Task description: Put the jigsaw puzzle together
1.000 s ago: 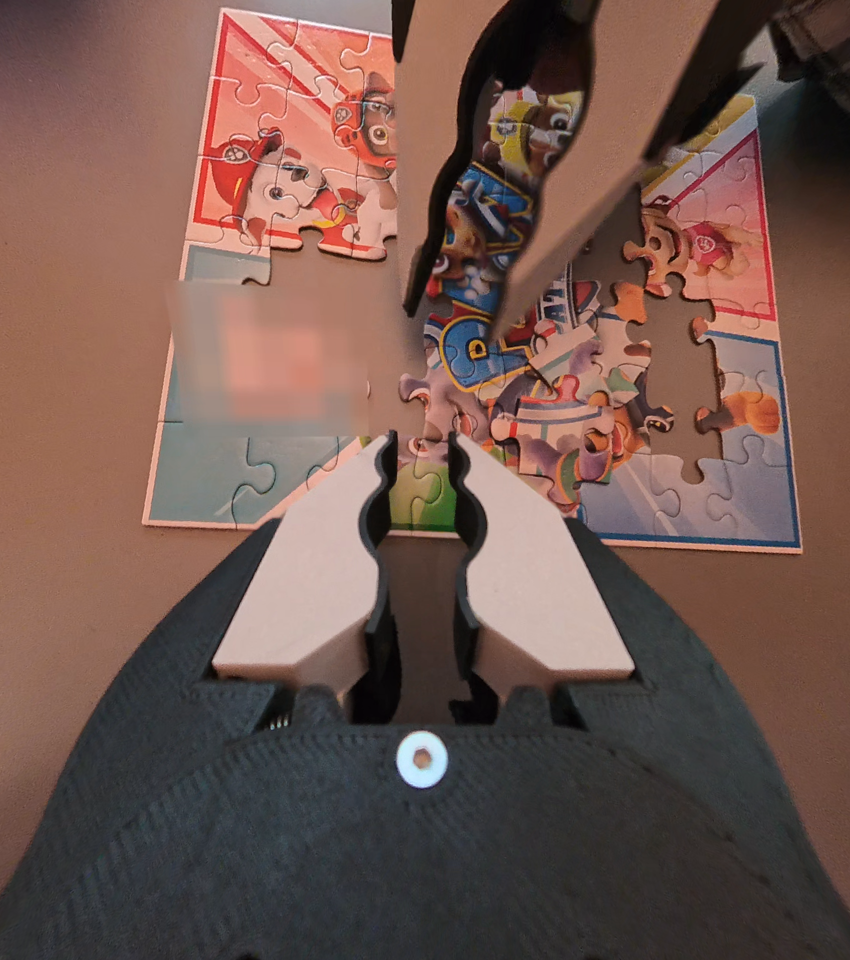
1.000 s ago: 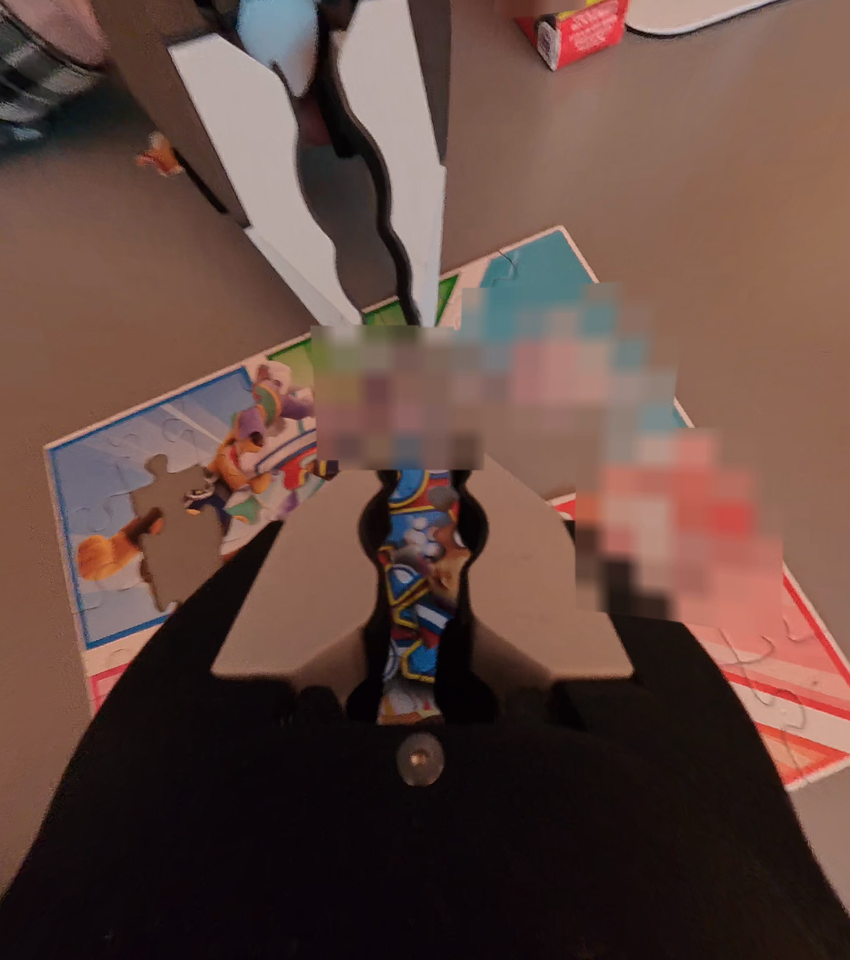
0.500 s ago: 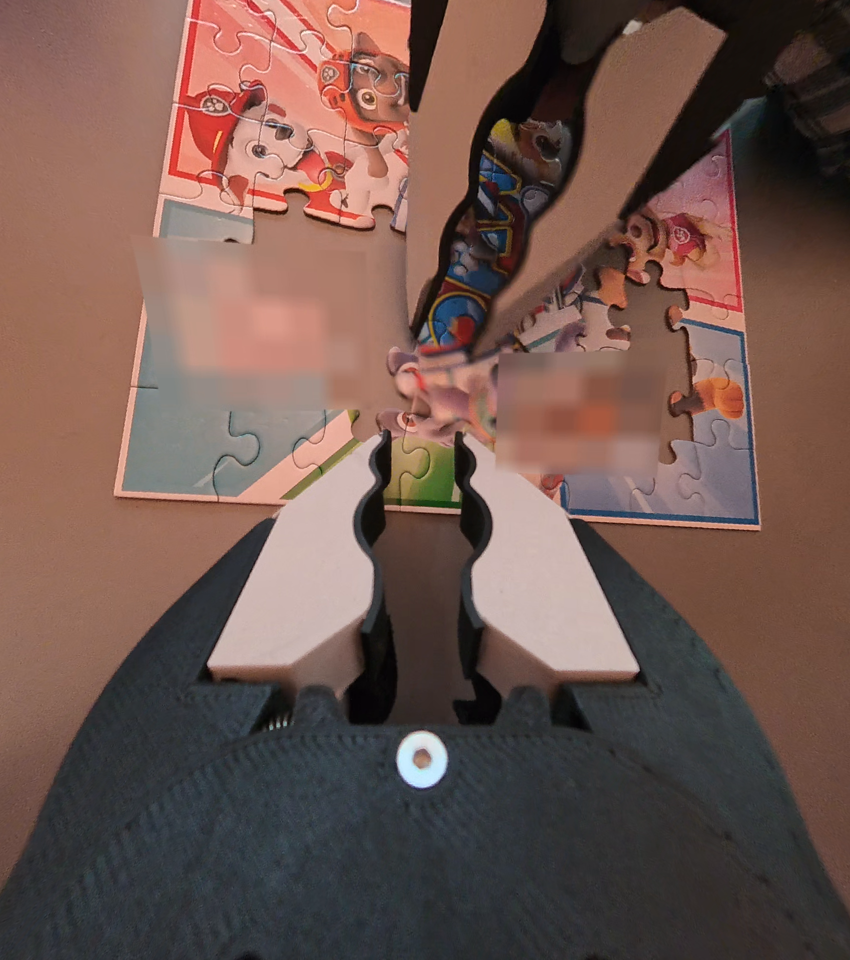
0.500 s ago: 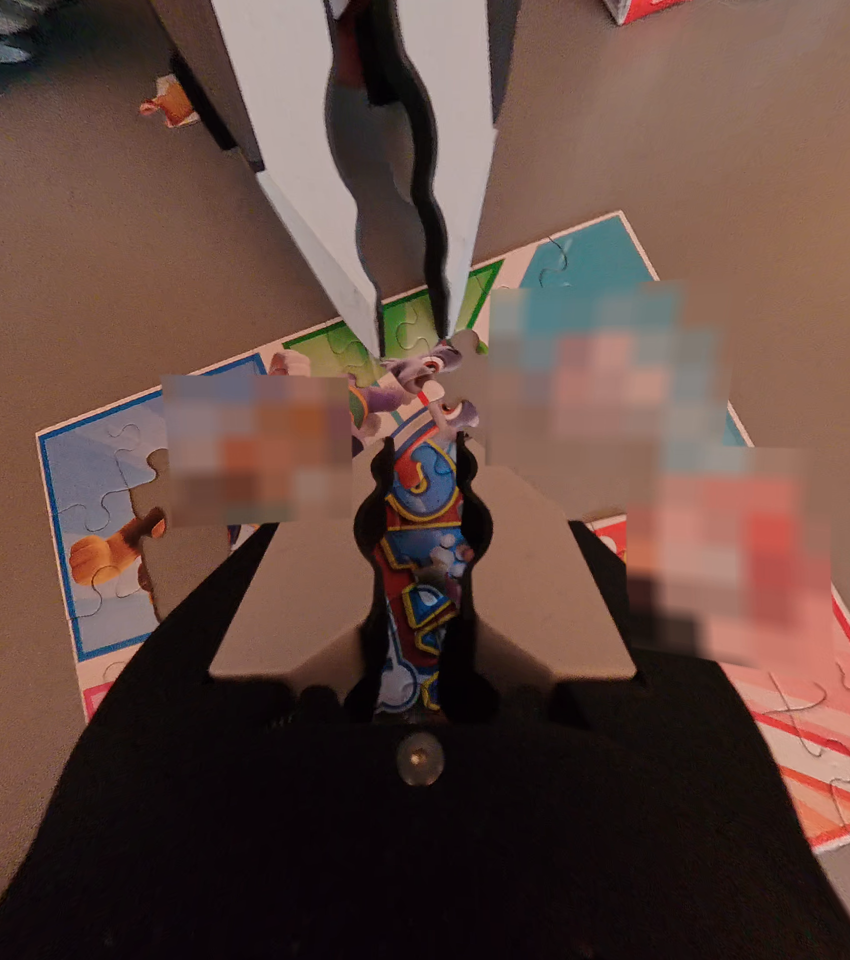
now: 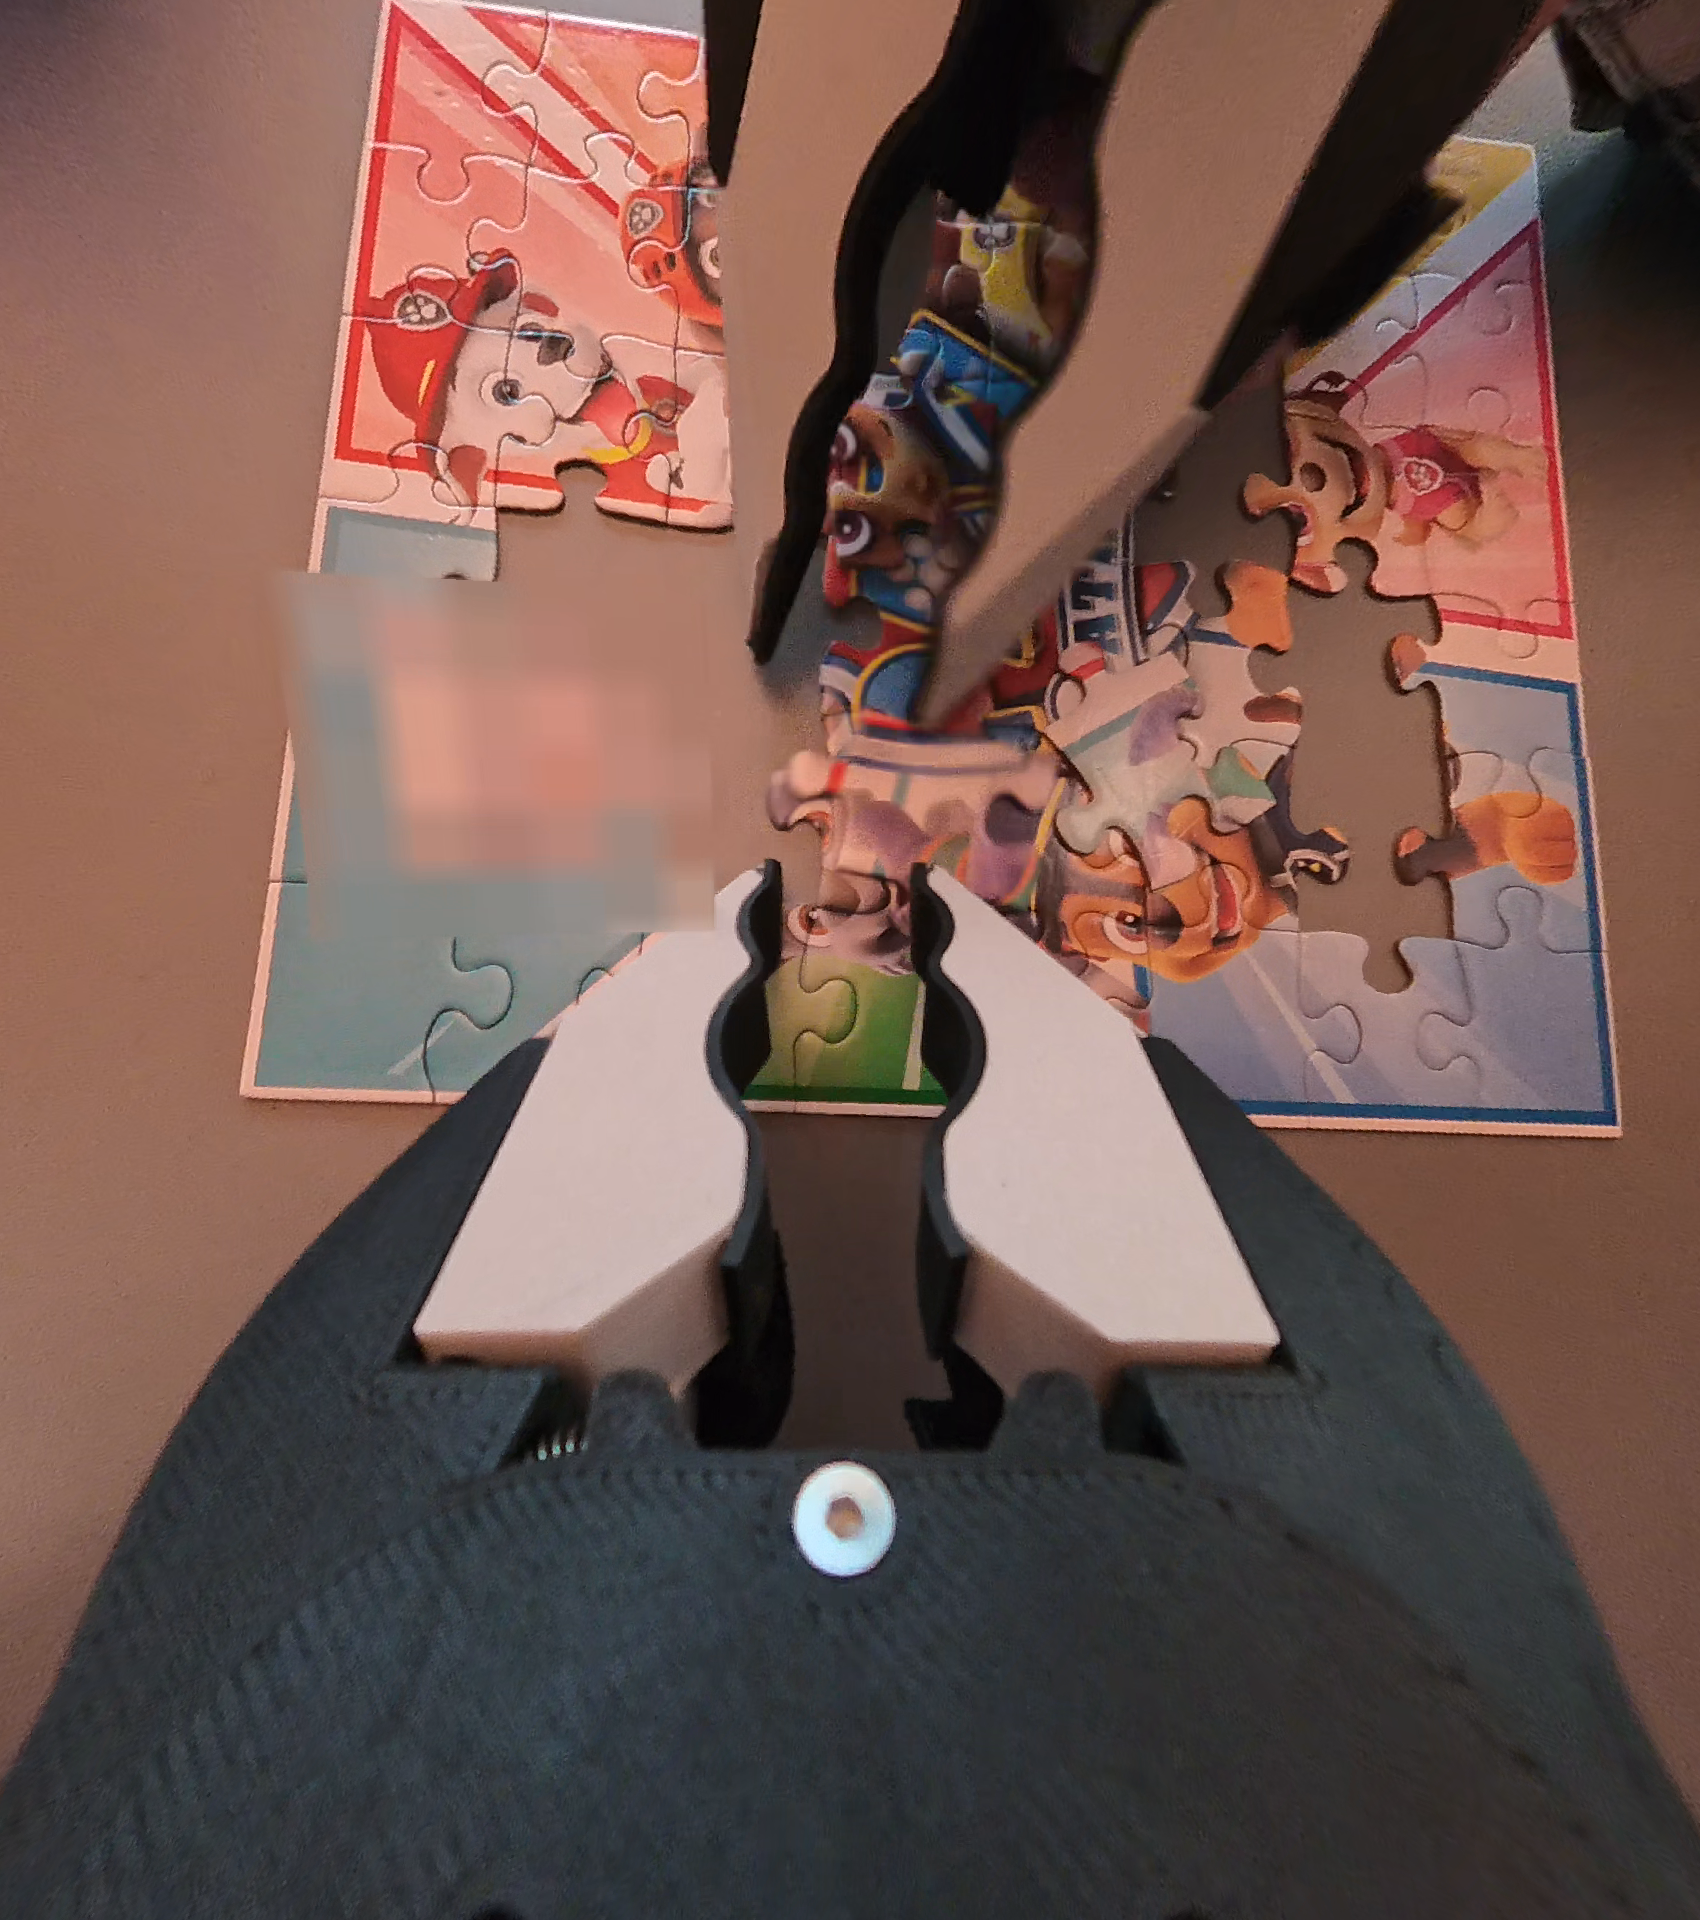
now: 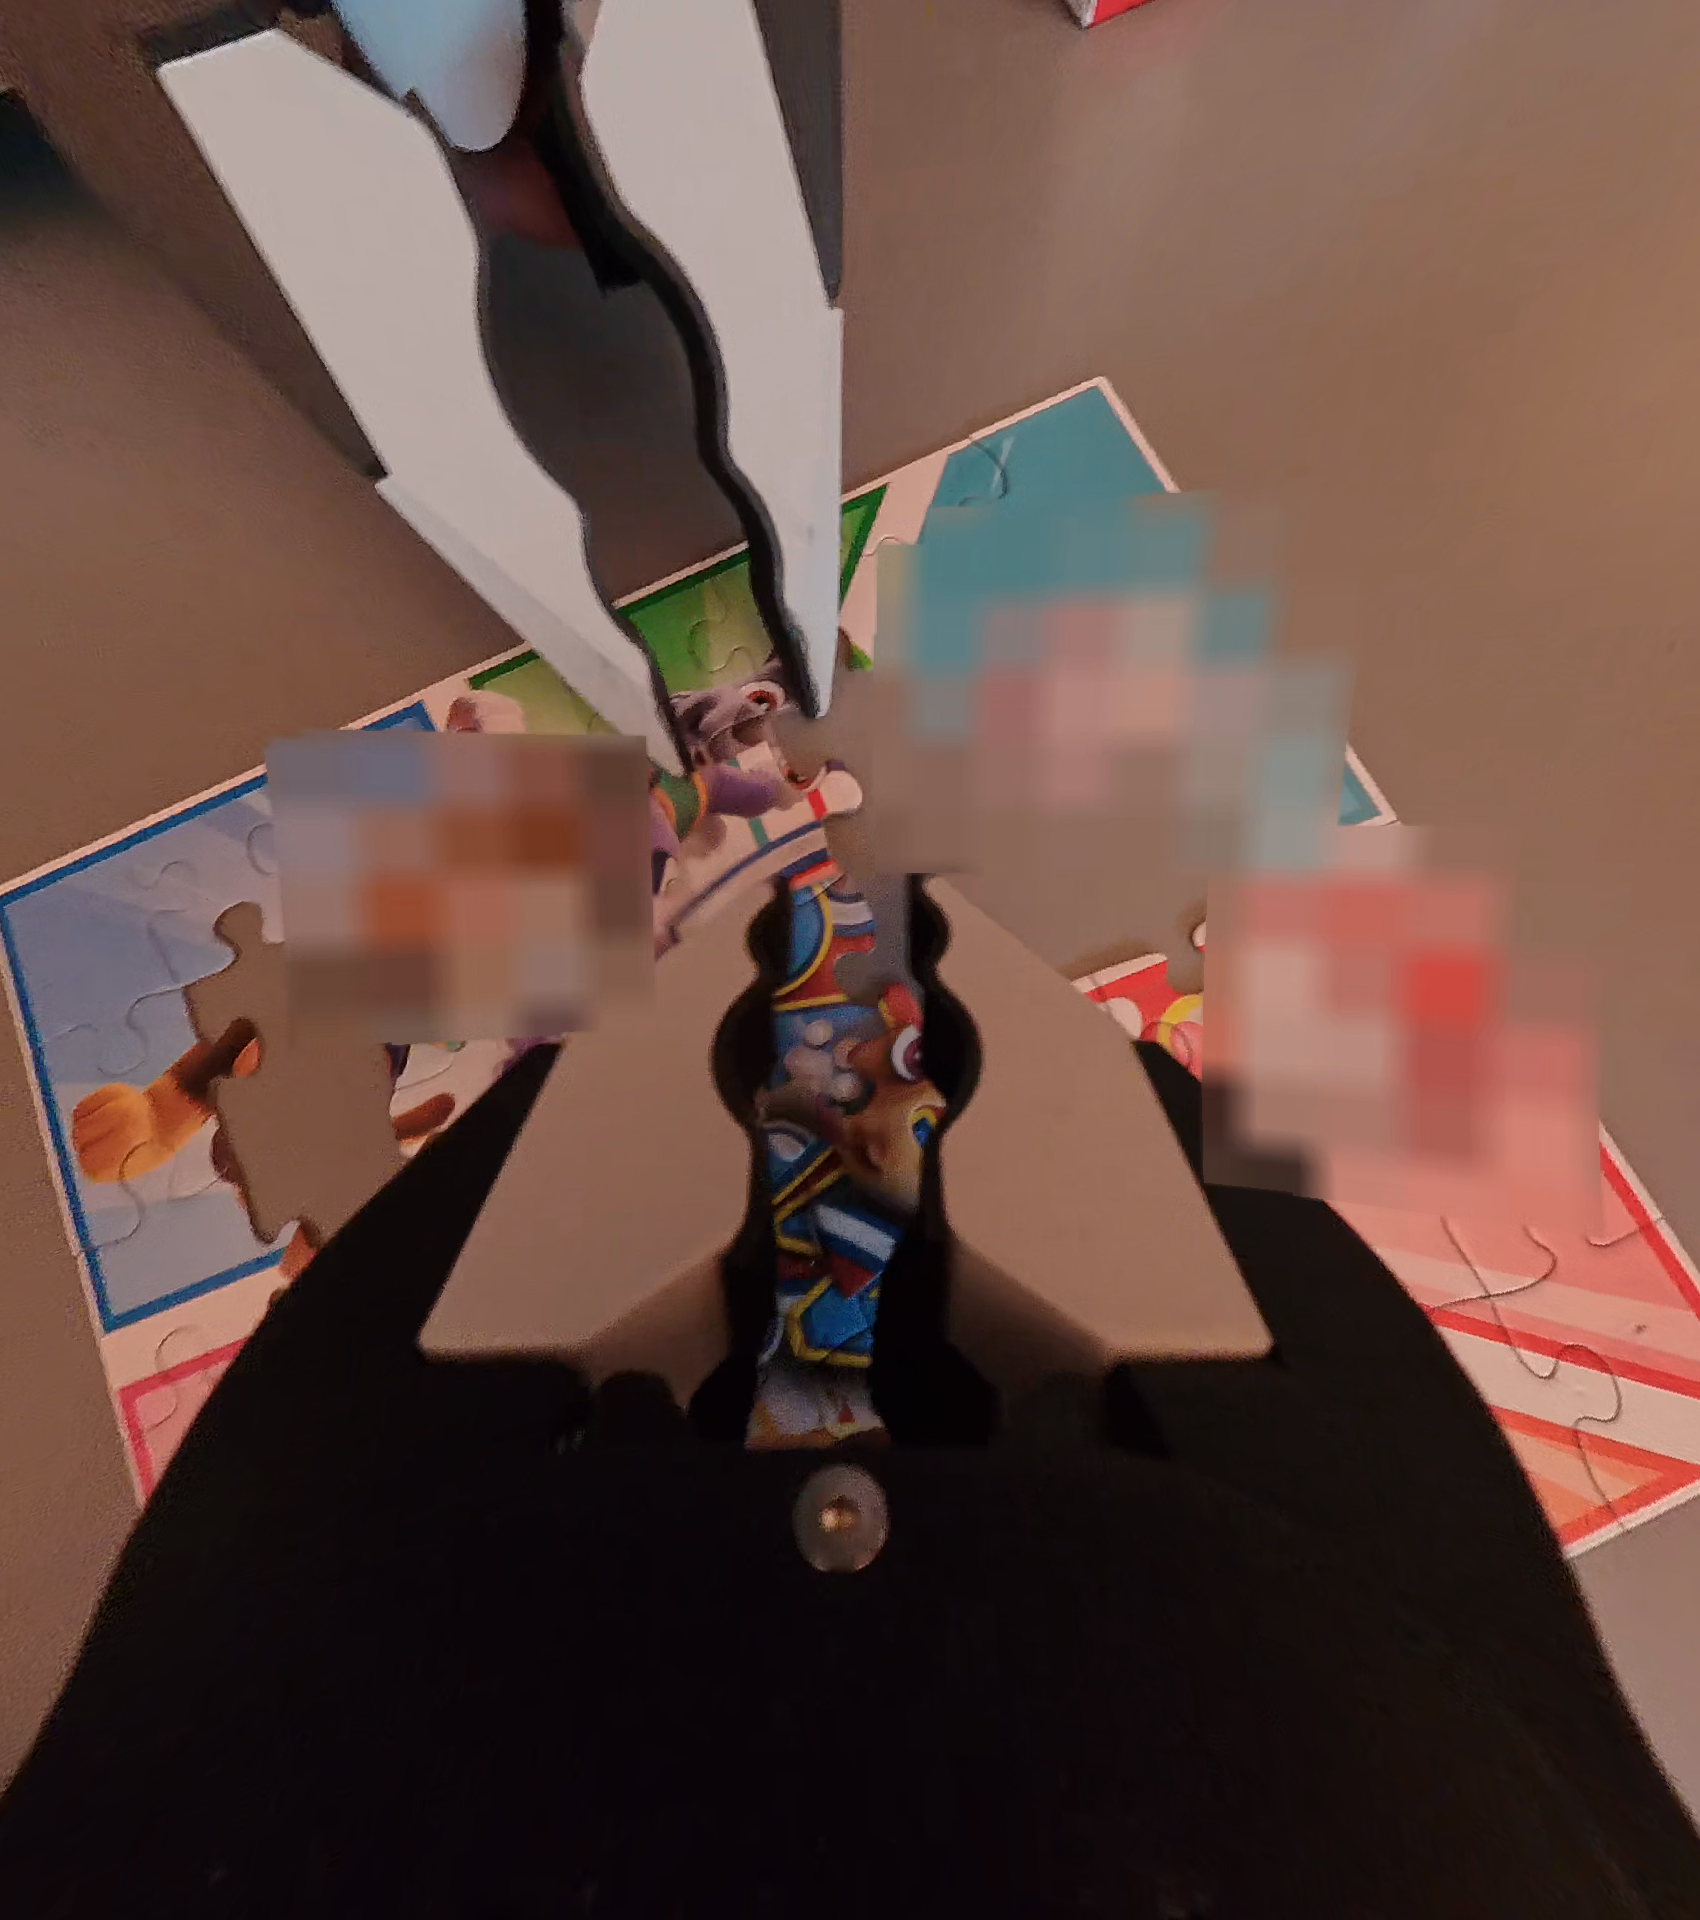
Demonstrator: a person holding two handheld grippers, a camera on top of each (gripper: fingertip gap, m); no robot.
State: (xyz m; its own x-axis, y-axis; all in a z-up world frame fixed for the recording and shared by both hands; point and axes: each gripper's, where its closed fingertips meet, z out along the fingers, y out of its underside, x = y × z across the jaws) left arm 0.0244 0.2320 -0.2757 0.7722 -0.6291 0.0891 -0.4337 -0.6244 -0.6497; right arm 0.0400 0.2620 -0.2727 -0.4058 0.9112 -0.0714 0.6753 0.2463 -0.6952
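Since half a second ago the left gripper (image 5: 846, 883) has come forward over the near edge of the jigsaw puzzle (image 5: 1490, 997), its fingertips now above the green border pieces (image 5: 825, 1029) instead of short of them; the right gripper (image 5: 846, 686) has drawn its tips back a little toward the puzzle's middle. Both claws stand released, jaws apart and grasping nothing; through the right gripper's (image 6: 846, 894) own view the blue centre of the puzzle (image 6: 1604, 1382) shows between its fingers, and the left gripper (image 6: 742, 727) reaches down from the far side with its tips just over the puzzle's green edge.

The puzzle lies flat on the brown table (image 5: 98, 520), partly assembled; its red corner (image 5: 513, 312) and pale blue corner (image 5: 1397, 1018) are joined up; a long gap (image 5: 1355, 790) stays open toward the blue corner, and a wider bare stretch lies between the red section and the centre; a few centre pieces (image 5: 1126, 769) sit slightly askew; a plaid sleeve (image 5: 1698, 125) shows beyond the puzzle's far corner.
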